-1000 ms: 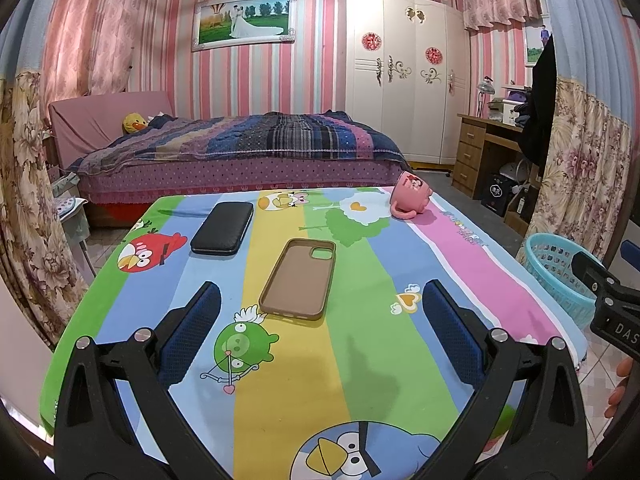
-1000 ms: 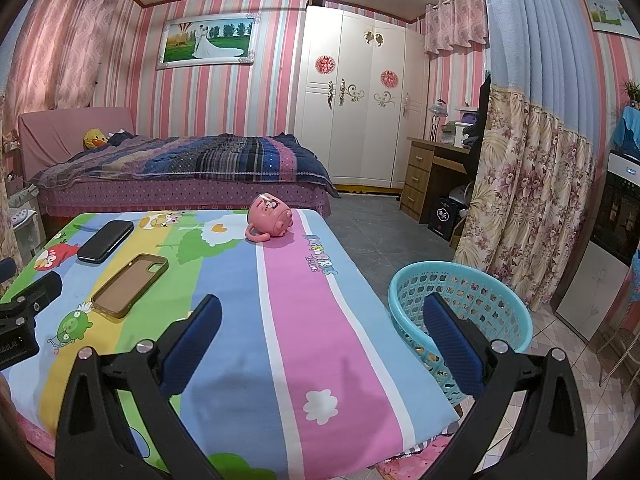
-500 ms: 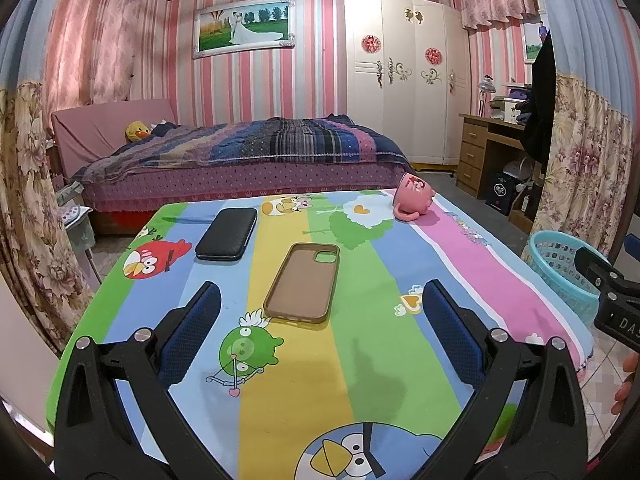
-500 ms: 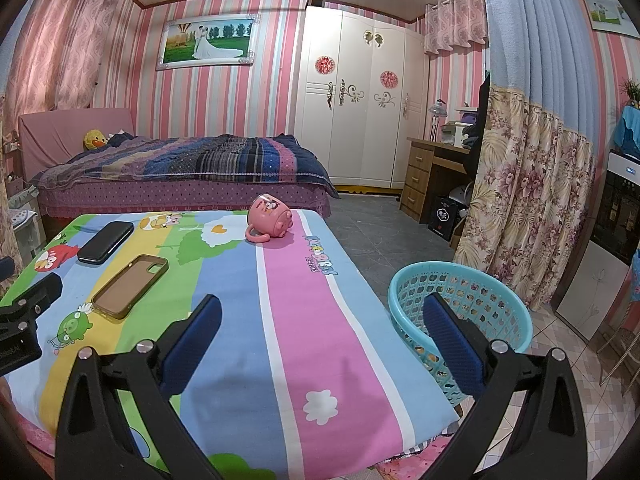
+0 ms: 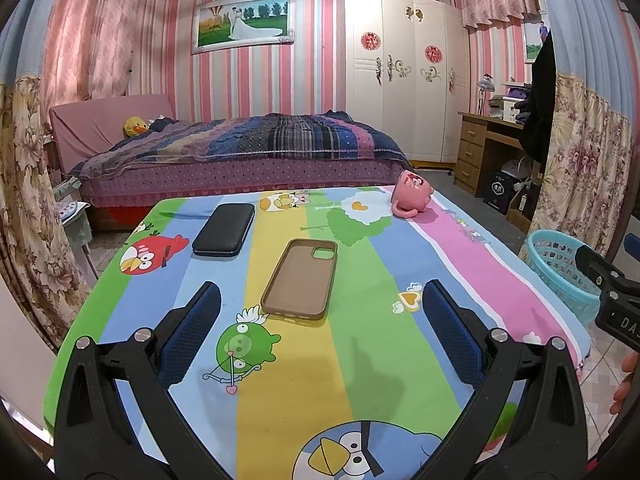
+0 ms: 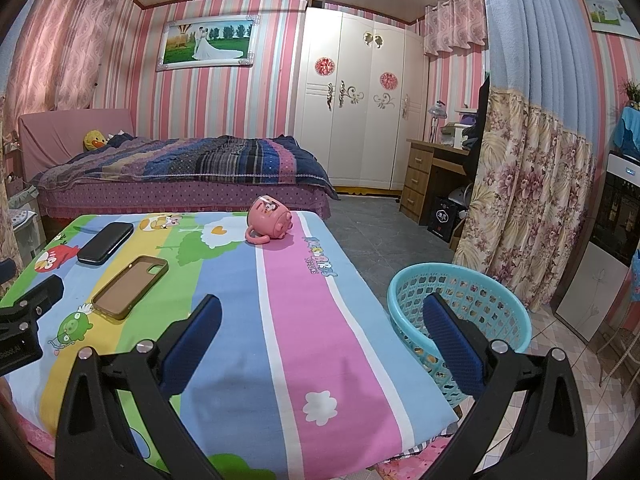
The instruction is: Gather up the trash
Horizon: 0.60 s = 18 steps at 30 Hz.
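Note:
A brown phone case (image 5: pixel 301 277) lies face up in the middle of the cartoon tablecloth (image 5: pixel 360 360), also in the right wrist view (image 6: pixel 130 286). A black case (image 5: pixel 224 229) lies beyond it to the left (image 6: pixel 105 243). A pink mug (image 5: pixel 412 197) lies on its side at the far right (image 6: pixel 270 224). A turquoise basket (image 6: pixel 460 320) stands on the floor right of the table (image 5: pixel 560 272). My left gripper (image 5: pixel 320 328) is open and empty above the near table. My right gripper (image 6: pixel 322 336) is open and empty over the table's right edge.
A bed (image 5: pixel 240 152) stands behind the table, a white wardrobe (image 6: pixel 360 100) and wooden desk (image 6: pixel 432 176) at the back right. Flowered curtains (image 6: pixel 528 200) hang right of the basket. The floor (image 6: pixel 372 240) lies between table and desk.
The left gripper has drawn back and risen slightly, so the table items sit a little farther away. The right view is nearly unchanged.

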### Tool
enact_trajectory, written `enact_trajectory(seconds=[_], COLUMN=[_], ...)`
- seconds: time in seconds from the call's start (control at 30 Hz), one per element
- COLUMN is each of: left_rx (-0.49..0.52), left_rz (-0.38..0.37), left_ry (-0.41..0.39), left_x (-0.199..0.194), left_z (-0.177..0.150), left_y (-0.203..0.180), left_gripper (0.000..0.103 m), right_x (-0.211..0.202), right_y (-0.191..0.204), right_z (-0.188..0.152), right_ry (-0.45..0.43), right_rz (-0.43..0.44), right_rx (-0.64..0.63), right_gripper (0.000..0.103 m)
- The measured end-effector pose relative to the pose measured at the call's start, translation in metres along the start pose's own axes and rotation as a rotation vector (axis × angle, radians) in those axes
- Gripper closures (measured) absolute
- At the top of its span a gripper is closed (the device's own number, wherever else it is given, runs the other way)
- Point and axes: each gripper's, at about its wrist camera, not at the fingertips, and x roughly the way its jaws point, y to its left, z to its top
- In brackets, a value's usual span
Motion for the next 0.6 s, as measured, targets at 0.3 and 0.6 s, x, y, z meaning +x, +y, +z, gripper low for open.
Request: enact_trajectory(seconds=[0.3,0.6], left_rx=[0.009,0.010], left_rz=[0.002,0.003], left_ry=[0.000,0.001], left_x=[-0.0010,-0.0001], left_z=[0.0005,0.0004], left_y=[-0.0031,-0.0034], left_gripper=[0.005,0.005], right_x=[-0.0004,-0.0004], right_y=[-0.0004,-0.0003], right_z=[0.0008,0.0047], right_ry=[-0.001,-0.003], right_rz=[0.001,0.001], right_rx=[0.000,0.004], right_gripper=[0.005,0.005])
